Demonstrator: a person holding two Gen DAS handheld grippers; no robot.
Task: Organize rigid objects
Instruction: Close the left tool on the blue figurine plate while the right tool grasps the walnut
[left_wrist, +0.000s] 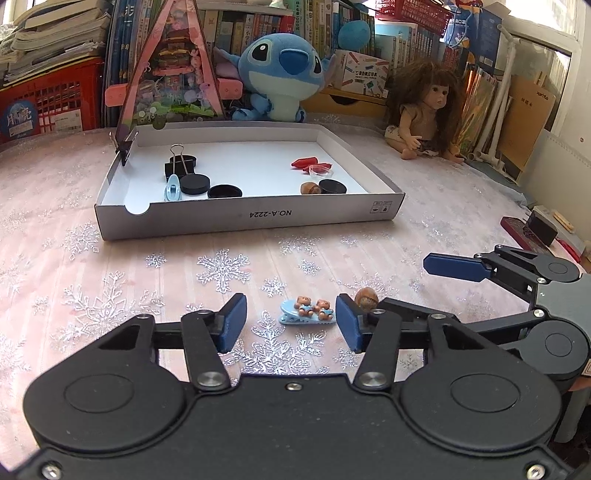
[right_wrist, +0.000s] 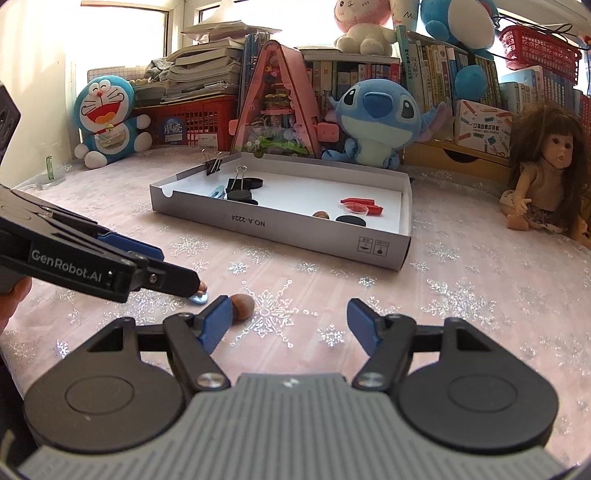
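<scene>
Your left gripper (left_wrist: 291, 320) tilts down with jaws partly open around the glossy blue bear clip (left_wrist: 307, 312), untouched, your right gripper (right_wrist: 290, 320) gapes empty beside the rounded brown nut (right_wrist: 242, 305), the flat cardboard tray (left_wrist: 258, 216) beyond.

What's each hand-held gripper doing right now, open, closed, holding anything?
Left hand-held gripper: open, straddling the blue bear clip, pads not touching it.
Right hand-held gripper: open, empty; brown nut beside its left finger.
</scene>
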